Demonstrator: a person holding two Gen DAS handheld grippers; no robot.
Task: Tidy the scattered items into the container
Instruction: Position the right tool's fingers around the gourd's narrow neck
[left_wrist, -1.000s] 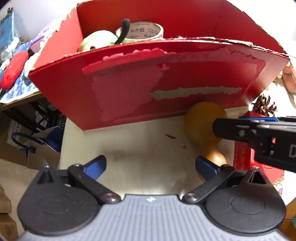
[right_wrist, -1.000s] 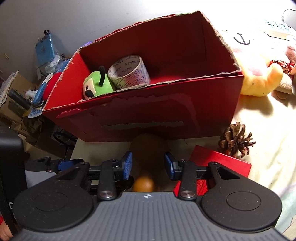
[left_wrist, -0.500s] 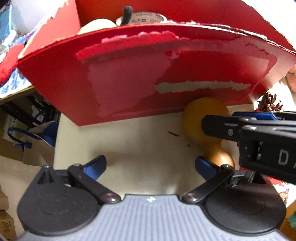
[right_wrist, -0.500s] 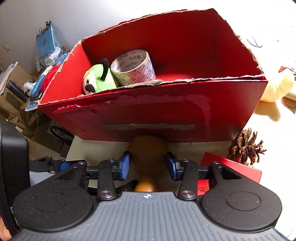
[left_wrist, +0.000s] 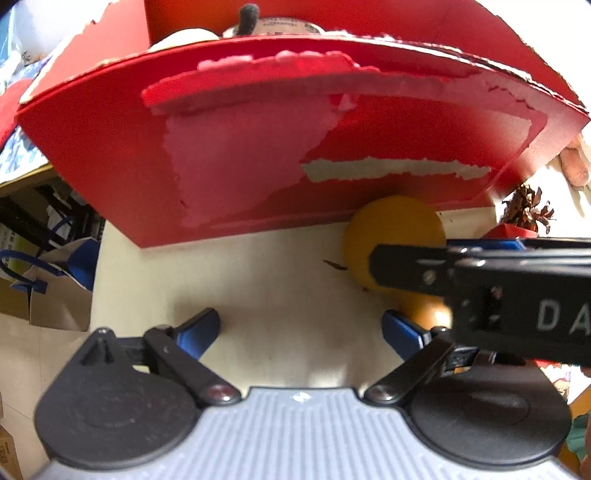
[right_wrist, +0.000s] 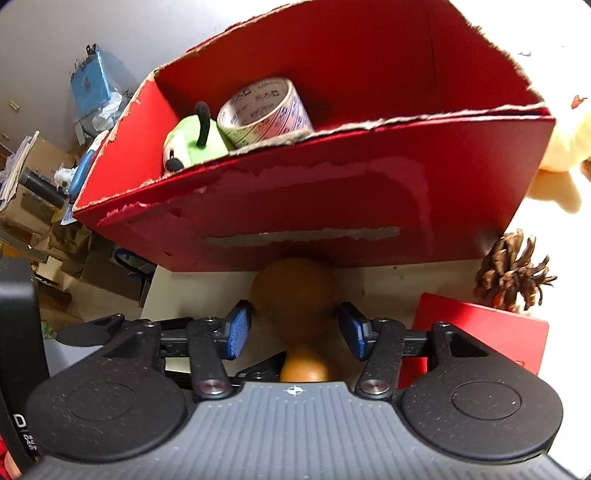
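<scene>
Gourd (right_wrist: 295, 299) lay dead ahead between your right hand-held gripper's (right_wrist: 294, 328) open pads, unpinched, neck toward you, bulb touching the red box (right_wrist: 332, 206); left hand-held gripper (left_wrist: 301, 330) open, empty.

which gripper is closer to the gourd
Right. The right gripper has its fingers on either side of the gourd; the left gripper sits open beside it, over bare table, gourd off to its right.

A pale tabletop (left_wrist: 280, 280) carries everything. Off its left edge, lower down, stands a brown paper bag with blue handles (left_wrist: 55, 295). Further left sit cardboard boxes (right_wrist: 33, 199) and a blue packet (right_wrist: 90, 83) against the grey wall (right_wrist: 110, 33).
</scene>
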